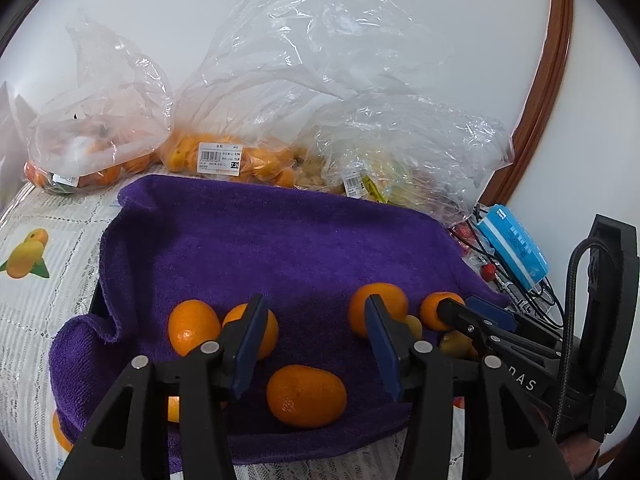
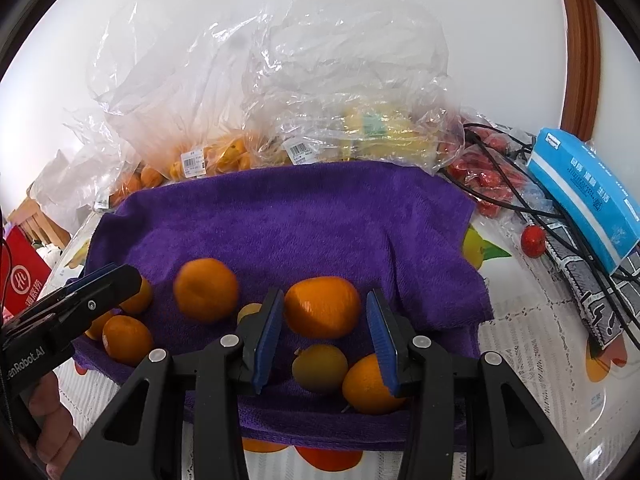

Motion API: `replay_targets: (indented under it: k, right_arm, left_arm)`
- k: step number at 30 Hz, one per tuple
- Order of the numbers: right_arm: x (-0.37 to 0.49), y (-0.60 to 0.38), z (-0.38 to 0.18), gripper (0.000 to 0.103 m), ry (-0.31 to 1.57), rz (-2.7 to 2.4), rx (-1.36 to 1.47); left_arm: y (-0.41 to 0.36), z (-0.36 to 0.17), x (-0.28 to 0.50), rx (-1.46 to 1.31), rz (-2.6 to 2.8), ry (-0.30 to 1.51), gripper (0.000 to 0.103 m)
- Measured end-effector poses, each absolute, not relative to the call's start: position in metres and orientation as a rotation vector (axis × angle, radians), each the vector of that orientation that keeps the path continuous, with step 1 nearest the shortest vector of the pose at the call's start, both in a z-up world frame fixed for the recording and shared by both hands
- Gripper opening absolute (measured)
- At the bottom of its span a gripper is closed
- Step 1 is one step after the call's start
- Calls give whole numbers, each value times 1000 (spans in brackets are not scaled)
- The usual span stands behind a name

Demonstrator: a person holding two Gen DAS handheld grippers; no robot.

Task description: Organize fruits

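Oranges (image 1: 306,395): loose on purple towel (image 1: 260,240).
Left gripper (image 1: 316,344): angled down, jaws parted, empty.
Right gripper (image 2: 324,340): angled down, parted, gripping nothing.
Bags (image 1: 224,160): hold oranges.

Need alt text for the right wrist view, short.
Open right gripper over a purple towel strewn with loose oranges, none gripped. Clear bags of fruit sit behind the towel, a blue box and black cables at right, and the left gripper enters at left.
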State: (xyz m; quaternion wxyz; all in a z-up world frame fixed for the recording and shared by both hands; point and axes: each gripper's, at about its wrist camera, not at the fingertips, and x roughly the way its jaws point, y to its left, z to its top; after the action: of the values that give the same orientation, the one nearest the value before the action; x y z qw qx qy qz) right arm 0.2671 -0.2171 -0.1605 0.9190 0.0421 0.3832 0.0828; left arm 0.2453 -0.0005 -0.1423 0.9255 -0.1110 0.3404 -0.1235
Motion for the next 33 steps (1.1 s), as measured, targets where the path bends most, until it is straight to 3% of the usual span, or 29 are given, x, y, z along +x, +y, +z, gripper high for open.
replay_targets:
  k: [11,16,23,27,33]
  right_arm:
    - [260,-216,-146,45,741,185,52]
    - [245,-217,-120,60,654,211,76]
    - [212,-220,-79,63,679,191,112]
    - [177,-218,-55,80,661,114,62]
    - [132,-215,-41,84,715,99,38]
  left_arm:
    - [2,-133,243,-232,-251,702,62]
    - [4,-116,233,-216,-229,705,67]
    - [8,-104,195,-183,-208,793,67]
    - [11,-89,162,-176,-182,813,70]
    - [14,-59,109,-112,-125,752,81]
